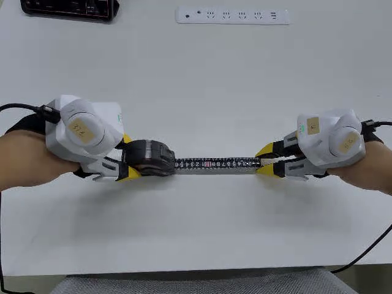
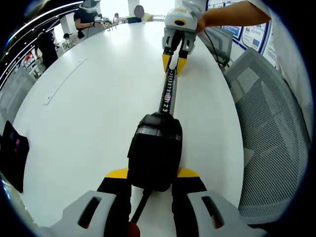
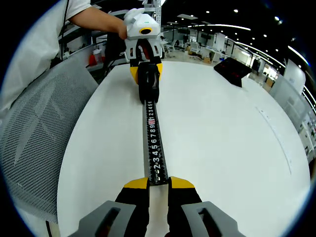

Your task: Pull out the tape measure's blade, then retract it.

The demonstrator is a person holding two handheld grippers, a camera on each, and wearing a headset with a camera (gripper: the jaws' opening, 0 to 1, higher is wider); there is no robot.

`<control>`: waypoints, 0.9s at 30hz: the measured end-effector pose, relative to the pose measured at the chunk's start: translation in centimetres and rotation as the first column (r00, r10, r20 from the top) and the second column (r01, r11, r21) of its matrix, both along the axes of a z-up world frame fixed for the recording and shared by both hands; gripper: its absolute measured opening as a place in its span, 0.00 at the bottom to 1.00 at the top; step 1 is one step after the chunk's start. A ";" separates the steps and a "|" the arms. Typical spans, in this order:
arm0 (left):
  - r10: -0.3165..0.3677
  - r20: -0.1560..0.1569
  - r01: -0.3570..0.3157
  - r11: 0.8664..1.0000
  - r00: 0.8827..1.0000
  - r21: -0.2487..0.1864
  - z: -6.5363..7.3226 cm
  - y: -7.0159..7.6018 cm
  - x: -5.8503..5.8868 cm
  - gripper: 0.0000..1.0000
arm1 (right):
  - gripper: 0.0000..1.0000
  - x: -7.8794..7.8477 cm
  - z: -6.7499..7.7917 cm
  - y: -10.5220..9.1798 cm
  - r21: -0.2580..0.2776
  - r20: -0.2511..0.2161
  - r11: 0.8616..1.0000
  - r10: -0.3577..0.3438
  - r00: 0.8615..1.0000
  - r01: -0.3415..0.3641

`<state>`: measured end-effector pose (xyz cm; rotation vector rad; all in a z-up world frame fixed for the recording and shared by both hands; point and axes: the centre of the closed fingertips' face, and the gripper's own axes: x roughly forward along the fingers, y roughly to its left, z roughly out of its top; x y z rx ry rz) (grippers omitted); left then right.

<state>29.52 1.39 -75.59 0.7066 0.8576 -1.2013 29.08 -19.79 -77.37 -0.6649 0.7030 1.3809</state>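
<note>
Clamping the black tape measure case (image 1: 151, 157) on the white table (image 1: 196, 79), the left gripper (image 1: 128, 157) anchors it while the right gripper (image 1: 264, 160) pinches the blade (image 1: 214, 163) tip. The pull-out looks underway; retracting calls for a controlled return.

The hook end of the blade (image 3: 155, 163) is swallowed between my right gripper's (image 3: 159, 183) yellow tips at 6 o'clock in the right gripper view, so I can't see it. The back of the tape measure case (image 2: 155, 153) is buried the same way between my left gripper's (image 2: 153, 173) tips. In my head view the blade's numerals are too small to read, the black device (image 1: 70, 7) at 11 o'clock is cut by the top edge, and the mesh chair (image 1: 202, 283) at 6 o'clock by the bottom edge.
</note>
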 end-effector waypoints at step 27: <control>-0.004 -0.001 0.004 1.000 1.000 0.005 0.0 0.0 -0.1 0.26 | 0.09 -0.1 -0.1 -2.8 -0.040 -0.008 0.999 -0.016 1.000 0.015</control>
